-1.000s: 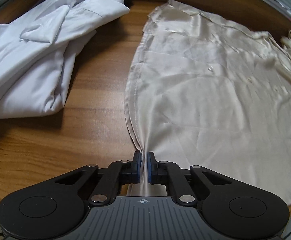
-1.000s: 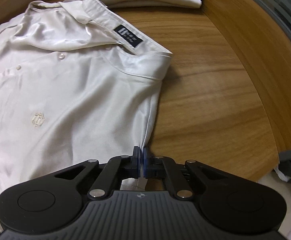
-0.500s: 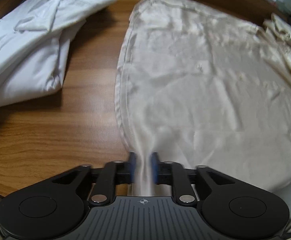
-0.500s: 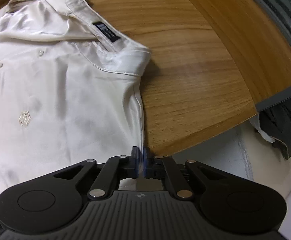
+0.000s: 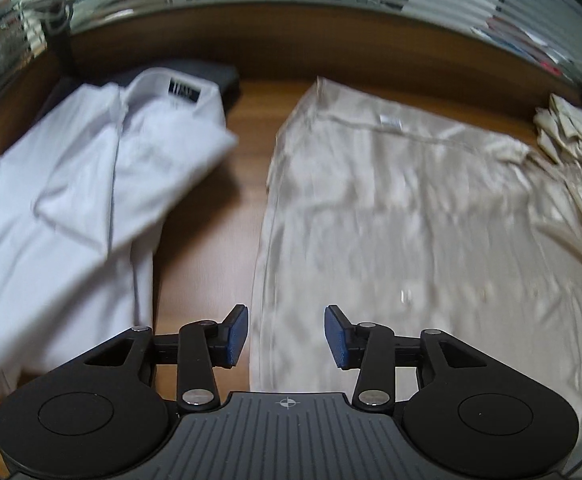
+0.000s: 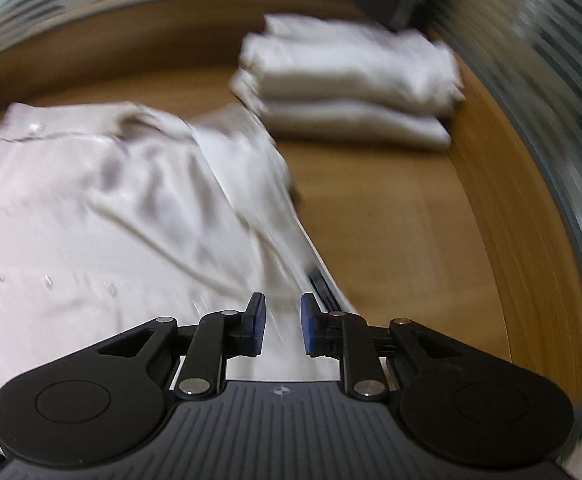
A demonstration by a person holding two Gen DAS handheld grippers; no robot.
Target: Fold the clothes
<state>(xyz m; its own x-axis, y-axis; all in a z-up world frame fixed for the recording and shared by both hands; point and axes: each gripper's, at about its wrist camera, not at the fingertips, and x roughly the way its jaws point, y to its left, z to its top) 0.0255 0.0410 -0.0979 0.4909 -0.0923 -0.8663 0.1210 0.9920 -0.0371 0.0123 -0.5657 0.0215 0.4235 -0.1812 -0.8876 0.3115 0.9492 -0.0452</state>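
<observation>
Shirt (image 5: pixel 411 208), cream and satiny, spread flat on wooden table (image 5: pixel 203 264) ahead of left gripper (image 5: pixel 286 334), hem edge running past left pad; buttons faintly visible, surface rippled and blurred. Same shirt (image 6: pixel 91 220) seen from right gripper (image 6: pixel 283 330), collar end lying just ahead, dark label showing beside right pad. Counted: one cream shirt laid out, one white shirt (image 5: pixel 91 184) crumpled well to left of left gripper with dark neck label, one pile (image 6: pixel 351 84) of folded cream garments far ahead and right of right gripper, exact number in pile hard to tell, perhaps three layers; two grippers. Left gripper released, jaws opening, blue pads apart with cloth lying below the gap but not pinched. Right gripper likewise let go, jaws opening, narrower gap, fabric under it and not pressed by pads. Compared with a second ago: both had been clamped on shirt edge, left on hem, right on side seam near collar; now both freed and lifted higher above table, more of room's blinds in sight, shirt dropped flat.
</observation>
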